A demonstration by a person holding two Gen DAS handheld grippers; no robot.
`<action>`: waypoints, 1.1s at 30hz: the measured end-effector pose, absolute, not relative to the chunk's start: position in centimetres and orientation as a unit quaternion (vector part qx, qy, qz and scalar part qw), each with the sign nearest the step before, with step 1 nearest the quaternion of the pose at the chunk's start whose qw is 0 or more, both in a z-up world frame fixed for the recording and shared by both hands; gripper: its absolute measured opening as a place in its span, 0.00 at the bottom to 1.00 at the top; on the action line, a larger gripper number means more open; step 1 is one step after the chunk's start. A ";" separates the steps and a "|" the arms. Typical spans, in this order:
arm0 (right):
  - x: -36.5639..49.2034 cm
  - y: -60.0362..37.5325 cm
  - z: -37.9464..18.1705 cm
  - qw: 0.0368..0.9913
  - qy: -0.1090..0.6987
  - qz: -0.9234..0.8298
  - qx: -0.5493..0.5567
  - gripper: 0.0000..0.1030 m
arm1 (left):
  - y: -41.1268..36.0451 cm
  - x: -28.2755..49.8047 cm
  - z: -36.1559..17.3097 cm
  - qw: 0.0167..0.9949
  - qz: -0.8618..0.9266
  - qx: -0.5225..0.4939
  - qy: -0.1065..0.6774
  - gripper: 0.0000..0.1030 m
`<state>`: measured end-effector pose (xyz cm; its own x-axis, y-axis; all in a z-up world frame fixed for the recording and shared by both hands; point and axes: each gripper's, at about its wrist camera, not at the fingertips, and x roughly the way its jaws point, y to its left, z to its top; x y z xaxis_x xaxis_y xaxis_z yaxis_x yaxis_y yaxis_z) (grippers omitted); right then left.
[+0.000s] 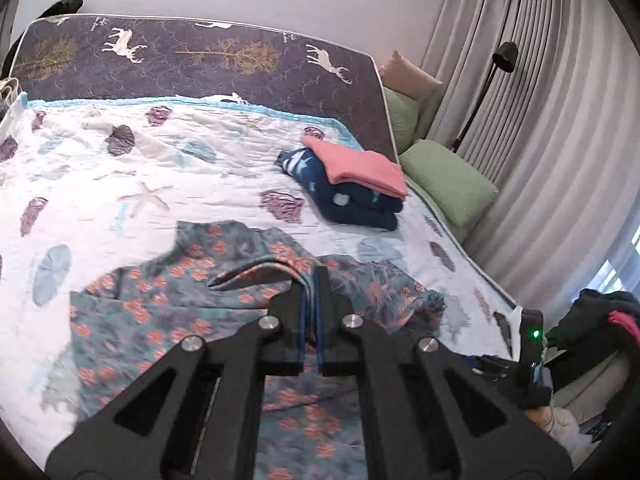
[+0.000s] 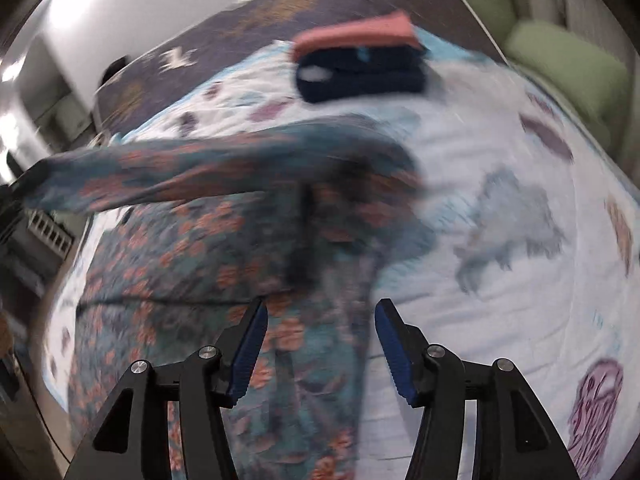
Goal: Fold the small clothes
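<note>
While left tongs [image 1: 311, 280] pinch the floral garment's [image 1: 168, 304] edge, right tongs [image 2: 320, 316] gape empty.

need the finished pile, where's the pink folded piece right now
The pink folded piece lies on top of the navy folded garment, toward the far right edge of the bed, near the green pillows and beyond the floral garment.
</note>
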<state>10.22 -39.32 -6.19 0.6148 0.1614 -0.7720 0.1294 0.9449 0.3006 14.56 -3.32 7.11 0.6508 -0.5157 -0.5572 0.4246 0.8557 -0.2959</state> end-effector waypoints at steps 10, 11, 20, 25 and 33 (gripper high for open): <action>13.6 -40.4 -6.2 0.884 0.438 -0.052 0.158 0.55 | -1.7 16.6 6.4 0.899 -0.249 -0.095 0.347 0.04; 14.2 -40.9 -6.3 0.882 0.438 -0.055 0.165 0.45 | -1.6 16.6 7.0 0.904 -0.246 -0.094 0.338 0.04; 11.5 -40.2 -5.1 0.910 0.398 -0.079 0.080 0.08 | 2.9 16.3 4.1 0.903 -0.230 -0.101 0.349 0.04; 10.8 -41.7 -6.8 0.886 0.445 -0.058 0.116 0.11 | 5.3 15.2 -2.7 0.867 -0.211 -0.140 0.429 0.04; 10.4 -41.0 -3.7 0.897 0.423 -0.023 0.128 0.19 | 7.5 15.0 -5.2 0.859 -0.166 -0.182 0.449 0.53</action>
<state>10.44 -40.97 -3.74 0.6417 0.0663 -0.7641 0.1499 0.9662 0.2098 14.98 7.51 -5.17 0.5418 -0.4480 -0.7111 0.1213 0.8789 -0.4613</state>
